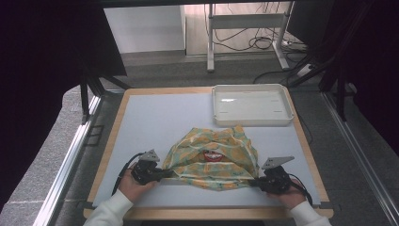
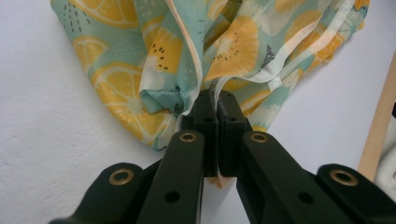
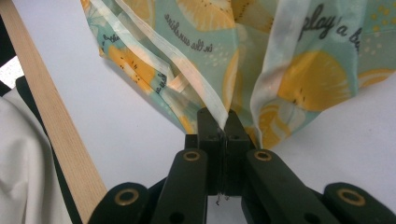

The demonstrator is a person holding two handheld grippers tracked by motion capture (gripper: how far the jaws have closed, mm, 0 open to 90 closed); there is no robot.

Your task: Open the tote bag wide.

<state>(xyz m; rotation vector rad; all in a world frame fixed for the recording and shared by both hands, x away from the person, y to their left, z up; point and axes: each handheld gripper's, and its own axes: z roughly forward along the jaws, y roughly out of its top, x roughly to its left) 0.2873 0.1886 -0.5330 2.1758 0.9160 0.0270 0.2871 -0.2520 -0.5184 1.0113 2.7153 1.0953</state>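
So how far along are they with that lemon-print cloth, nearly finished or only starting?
Early, by the look of it. Done: the left gripper and right gripper are each shut on an edge of the lemon-print cloth, one at each side. In hand: the cloth lies bunched and wrinkled on the table between them. Left: probably spreading or folding it; the white tray behind holds nothing.

Beyond the worktop's far edge, grey carpet, a white wall panel and a cable-strewn metal frame.
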